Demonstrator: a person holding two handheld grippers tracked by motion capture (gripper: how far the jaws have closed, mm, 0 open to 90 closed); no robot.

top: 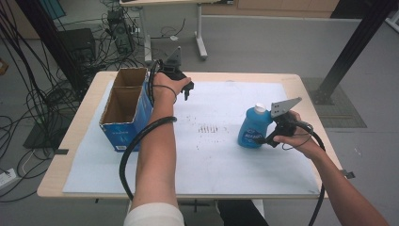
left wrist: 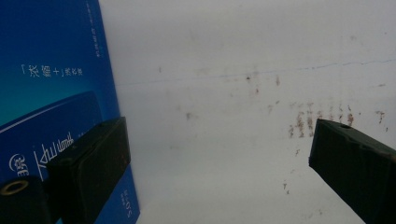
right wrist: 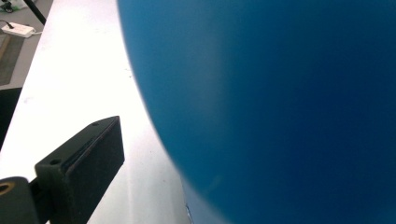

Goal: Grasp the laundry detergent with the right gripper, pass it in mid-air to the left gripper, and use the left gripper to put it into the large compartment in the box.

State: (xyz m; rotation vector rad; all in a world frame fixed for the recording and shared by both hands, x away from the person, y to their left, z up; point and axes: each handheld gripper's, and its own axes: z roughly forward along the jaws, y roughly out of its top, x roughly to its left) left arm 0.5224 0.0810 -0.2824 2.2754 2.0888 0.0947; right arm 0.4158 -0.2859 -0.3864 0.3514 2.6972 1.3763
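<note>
While the right gripper [top: 269,136] sits against the blue bottle [top: 252,126] standing upright right of centre on the tabletop [top: 211,160], whether its jaws pinch it cannot be told; left gripper [top: 187,92], jaws spread, hovers beside the open cardboard box [top: 126,107].

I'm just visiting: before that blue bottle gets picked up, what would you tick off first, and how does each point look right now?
1. Blue bottle upright on the white mat: ok.
2. Right gripper is at the bottle's side: ok.
3. Right jaws closed firmly on the bottle: cannot tell; the right gripper view has one jaw apart from it, the other hidden.
4. Bottle cap on: ok.
5. Cardboard box open-topped, its near compartment free: ok.
6. Left gripper open, away from the bottle, beside the box: ok.
</note>
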